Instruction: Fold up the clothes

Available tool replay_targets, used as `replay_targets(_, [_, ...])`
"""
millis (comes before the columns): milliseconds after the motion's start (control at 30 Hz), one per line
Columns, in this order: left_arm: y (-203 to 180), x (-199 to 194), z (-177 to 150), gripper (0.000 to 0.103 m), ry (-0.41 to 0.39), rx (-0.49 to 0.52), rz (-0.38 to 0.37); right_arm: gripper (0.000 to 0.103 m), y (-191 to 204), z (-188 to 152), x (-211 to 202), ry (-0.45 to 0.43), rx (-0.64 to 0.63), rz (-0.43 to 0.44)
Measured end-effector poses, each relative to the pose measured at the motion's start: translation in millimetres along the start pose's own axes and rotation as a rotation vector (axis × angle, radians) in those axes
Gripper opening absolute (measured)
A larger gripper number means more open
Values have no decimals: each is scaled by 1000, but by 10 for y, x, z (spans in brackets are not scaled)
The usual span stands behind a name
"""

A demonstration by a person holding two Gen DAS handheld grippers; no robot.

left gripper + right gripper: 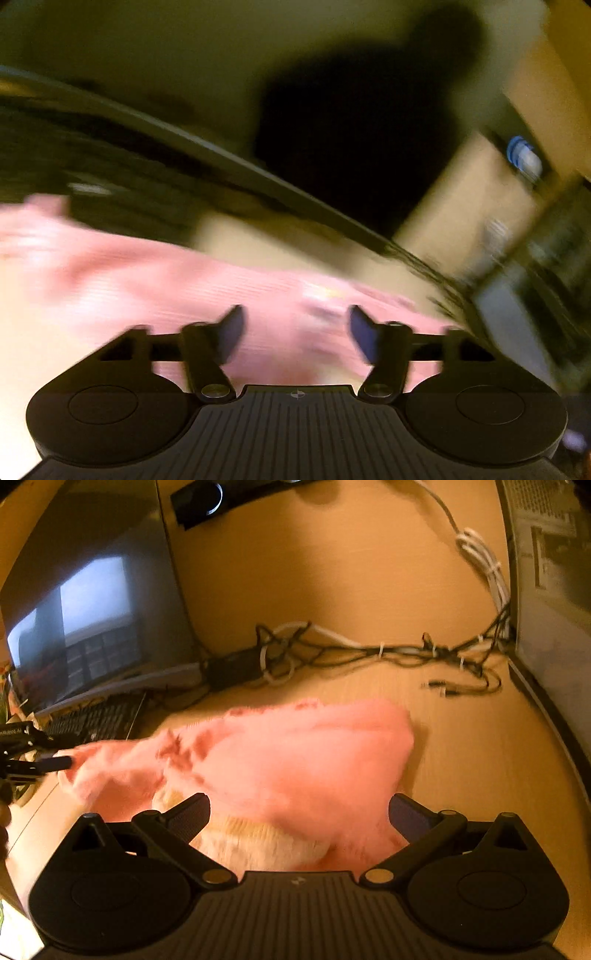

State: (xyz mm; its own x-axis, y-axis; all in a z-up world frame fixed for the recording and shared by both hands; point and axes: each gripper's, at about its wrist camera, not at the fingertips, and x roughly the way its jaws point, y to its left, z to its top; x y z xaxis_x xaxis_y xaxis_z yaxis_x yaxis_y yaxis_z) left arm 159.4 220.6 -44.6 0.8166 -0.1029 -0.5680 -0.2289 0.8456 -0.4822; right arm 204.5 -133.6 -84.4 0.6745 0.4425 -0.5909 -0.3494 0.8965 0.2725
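The pink garment [295, 760] lies bunched on the wooden desk [480, 775], its fuzzy pink side up and a pale cream lining showing at the near edge, right in front of the right gripper [299, 812]. It looks light, soft and limp, so I judge it will sag and drag rather than keep any shape, and a pinch at one point will lift only that part. The fluffy pile may slip between the pads unless a real fold of cloth is caught. The best places to take hold seem to be an edge or a corner, one per gripper, well apart, so the cloth can be stretched flat before folding.

The right gripper has its jaws spread wide, with the near edge of the cloth between them but no pad seen pressing on it. The left gripper [295, 332] hangs over the pink cloth with its jaws apart and nothing clamped; that view is badly blurred. From the right camera its finger [55, 763] shows at the far left end of the cloth, touching or just beside it.

The desk is smooth, so the cloth should slide easily. A monitor [92, 620] and a keyboard [96, 720] stand to the left, and a tangle of cables [369, 650] lies behind the garment, apart from it
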Motion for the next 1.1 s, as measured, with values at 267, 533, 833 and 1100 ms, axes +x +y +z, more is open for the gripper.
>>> replay_targets(267, [892,-51,47,65,-103,-322,307,103,108,41,-70,-2,-11,15])
replay_targets(533, [760,286,161,13,-137,-206,345,103,-36,29,-356,-45,-6,-43])
replay_targets(833, [-586,-133,526,11,-259,107,9,103,-356,-123,-624,-112,134,-79])
replay_targets(1100, [-1659,555,192,11,-78,272,-260,103,-468,-226,-882,-151,156,-146])
